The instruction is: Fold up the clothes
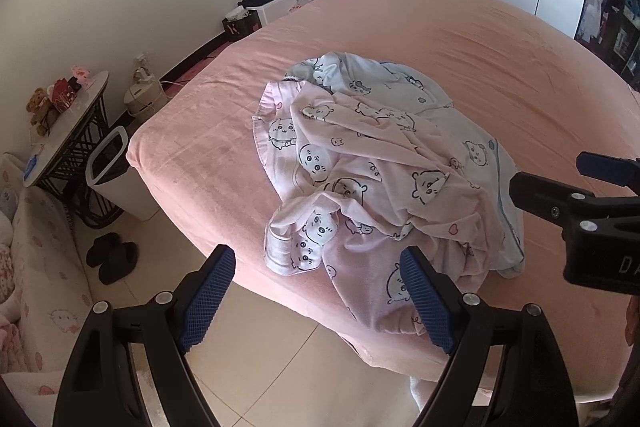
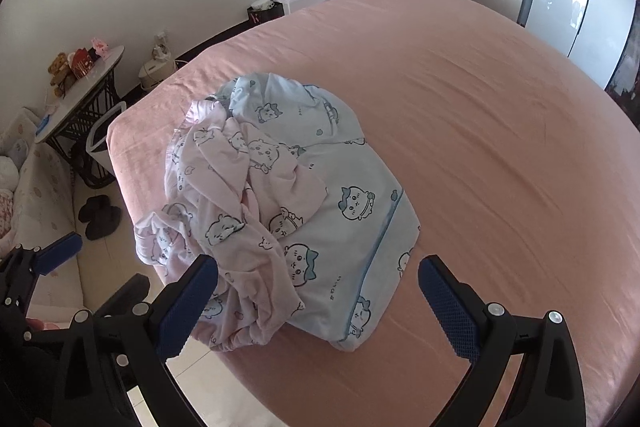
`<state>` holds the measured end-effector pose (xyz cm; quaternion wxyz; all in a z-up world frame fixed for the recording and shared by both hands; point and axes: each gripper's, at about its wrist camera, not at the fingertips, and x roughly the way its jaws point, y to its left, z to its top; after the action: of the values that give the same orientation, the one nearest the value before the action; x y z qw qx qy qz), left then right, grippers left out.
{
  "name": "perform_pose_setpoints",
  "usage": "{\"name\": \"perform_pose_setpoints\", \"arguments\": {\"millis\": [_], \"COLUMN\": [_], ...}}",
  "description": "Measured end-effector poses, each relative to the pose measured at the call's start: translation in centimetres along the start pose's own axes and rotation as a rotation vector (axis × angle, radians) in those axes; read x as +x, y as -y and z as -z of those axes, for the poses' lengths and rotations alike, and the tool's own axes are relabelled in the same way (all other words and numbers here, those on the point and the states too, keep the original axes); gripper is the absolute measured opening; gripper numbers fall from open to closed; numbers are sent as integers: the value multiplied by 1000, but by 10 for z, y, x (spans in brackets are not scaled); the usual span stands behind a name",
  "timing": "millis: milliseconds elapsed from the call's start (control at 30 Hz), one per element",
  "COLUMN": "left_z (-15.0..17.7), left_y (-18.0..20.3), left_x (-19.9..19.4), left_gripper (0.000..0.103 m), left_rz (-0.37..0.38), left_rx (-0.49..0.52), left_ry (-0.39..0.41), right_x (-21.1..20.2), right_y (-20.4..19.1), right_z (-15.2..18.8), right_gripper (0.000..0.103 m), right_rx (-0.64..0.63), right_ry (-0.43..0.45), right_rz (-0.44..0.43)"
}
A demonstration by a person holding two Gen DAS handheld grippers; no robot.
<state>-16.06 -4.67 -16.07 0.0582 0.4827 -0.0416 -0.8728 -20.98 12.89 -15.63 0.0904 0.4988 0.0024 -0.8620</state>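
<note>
At lower centre of both views: heap of two garments on the bed (image 1: 460, 39), near its front corner, nothing folded yet.
Pink top (image 1: 360, 163): crumpled over the left part of the heap, cuff and hem spilling toward the bed's near edge.
Blue top (image 2: 352, 187): underneath and to the right, flatter, piped edge running toward lower right of the right wrist view.
Left gripper (image 1: 320, 291): released, jaws wide, empty, poised just above the pink top's near hem.
Right gripper (image 2: 318, 301): released too, jaws wide, empty, straddling the seam where pink overlaps blue.
Step in hand, as judged: separating one garment from the heap before any fold.
Best target: pink top, since lying uppermost; blue one pinned beneath.
Grip advice: pinch a single layer at hem or shoulder, not a bunched wad; two well-apart points on one garment.
Lift advice: raise and shake out, then lay flat on the bare sheet toward the right.
Risk: catching both fabrics at the overlap and dragging blue along.
Also: near hem close to the bed's edge, likely to slide floorward.
</note>
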Motion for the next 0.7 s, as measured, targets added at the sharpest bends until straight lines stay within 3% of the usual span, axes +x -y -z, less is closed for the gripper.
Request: {"name": "perform_pose_setpoints", "arguments": {"millis": [300, 567, 700], "left_z": [2, 19, 28], "left_y": [3, 29, 28], "left_x": [30, 52, 69], "left_gripper": [84, 84, 84], "left_rz": [101, 154, 191], "left_rx": [-51, -21, -86], "left_ry": [-19, -55, -90], "right_x": [38, 59, 58], "right_y": [13, 7, 6], "right_z": [4, 10, 10], "right_gripper": [101, 100, 99], "right_rx": [105, 75, 82], "right_ry": [-34, -46, -14], "right_rz": [-128, -160, -194]}}
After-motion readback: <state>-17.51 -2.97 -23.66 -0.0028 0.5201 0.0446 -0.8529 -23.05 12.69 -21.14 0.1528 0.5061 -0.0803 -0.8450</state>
